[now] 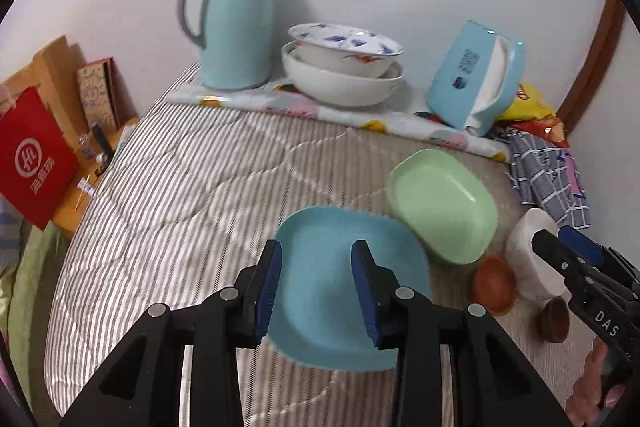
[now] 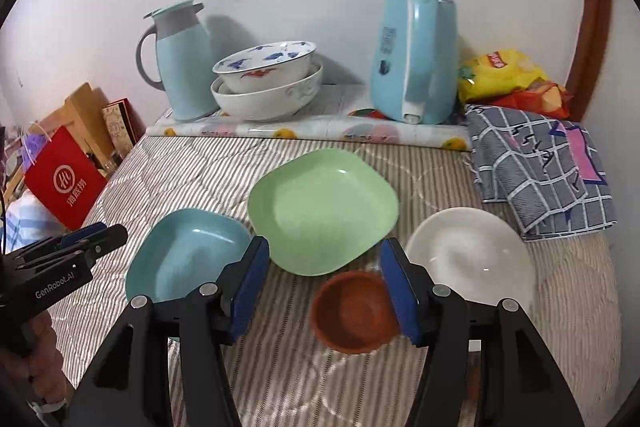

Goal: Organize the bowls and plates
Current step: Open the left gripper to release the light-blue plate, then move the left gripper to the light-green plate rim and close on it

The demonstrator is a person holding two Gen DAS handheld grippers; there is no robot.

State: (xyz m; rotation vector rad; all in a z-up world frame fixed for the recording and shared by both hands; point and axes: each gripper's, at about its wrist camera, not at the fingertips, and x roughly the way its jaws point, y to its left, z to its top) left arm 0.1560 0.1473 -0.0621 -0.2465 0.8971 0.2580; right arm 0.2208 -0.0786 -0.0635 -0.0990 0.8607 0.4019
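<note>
1. While both pairs of tongs hang over the striped quilt on the bed (image 2: 280, 367), neither grips anything: the left tongs (image 1: 317, 293) stand parted with only air between their blue pads, and the right tongs (image 2: 325, 293) stand parted wider, likewise empty.
2. Straight beneath and just ahead of the left tongs lies the blue plate (image 1: 340, 291), flat on the quilt; its near rim is closest to them.
3. Between the right tongs' pads, a little ahead and below, sits the small brown bowl (image 2: 352, 315), upright. It is not touched as far as I can see.
4. Beyond it lies the green plate (image 2: 320, 211), which in the left view seems to overlap the blue plate's far corner. A white bowl (image 2: 472, 255) sits to the right of the brown one.
5. My guess is that the dishes get nested next. The right hand is nearer the brown and white bowls, the left nearer the blue plate.
6. Farther back, against the wall, a stack of white bowls (image 2: 268, 87) stands between a teal jug (image 2: 180, 63) and a blue tissue box (image 2: 416, 59).
</note>
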